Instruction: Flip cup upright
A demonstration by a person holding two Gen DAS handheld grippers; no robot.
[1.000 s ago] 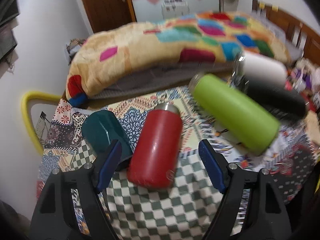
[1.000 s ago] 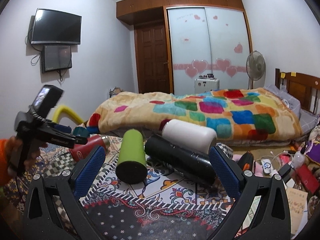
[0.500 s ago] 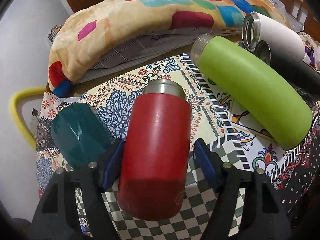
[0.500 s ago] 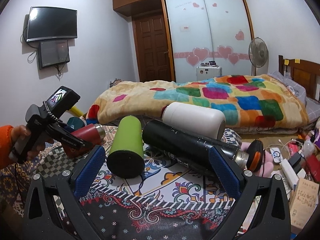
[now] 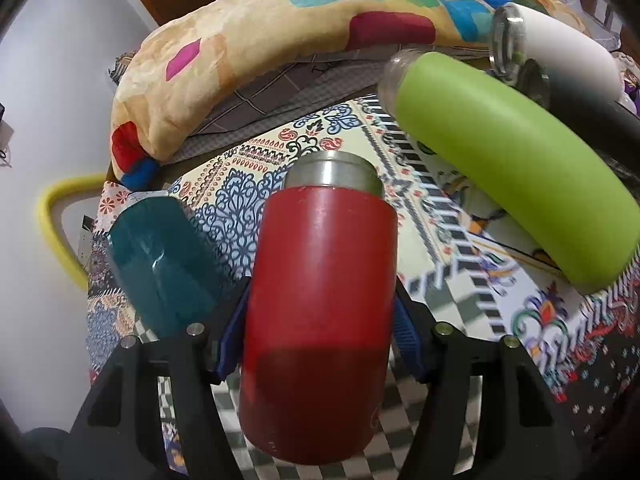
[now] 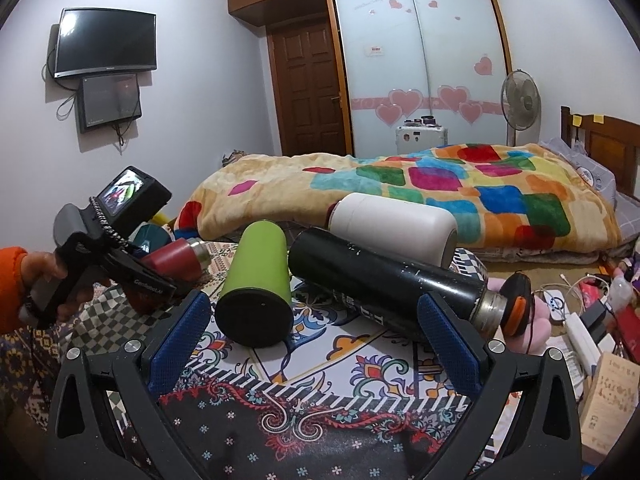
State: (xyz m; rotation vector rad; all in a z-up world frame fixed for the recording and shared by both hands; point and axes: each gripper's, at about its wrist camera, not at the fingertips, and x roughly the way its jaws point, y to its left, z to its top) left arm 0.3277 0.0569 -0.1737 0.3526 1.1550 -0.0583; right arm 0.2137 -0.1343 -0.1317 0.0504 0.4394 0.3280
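The left gripper [image 5: 320,332] clamps the lying red cup [image 5: 320,264] at mid-body, apparently to stand it up, while the right gripper [image 6: 316,340] hangs spread and empty.

The red insulated cup [image 5: 320,280] lies on its side on the patterned tablecloth [image 5: 460,248] near the table's left edge, its steel-rimmed mouth pointing toward the far edge and the bed. Its body is matte red, slightly scuffed, with the flat base nearest.
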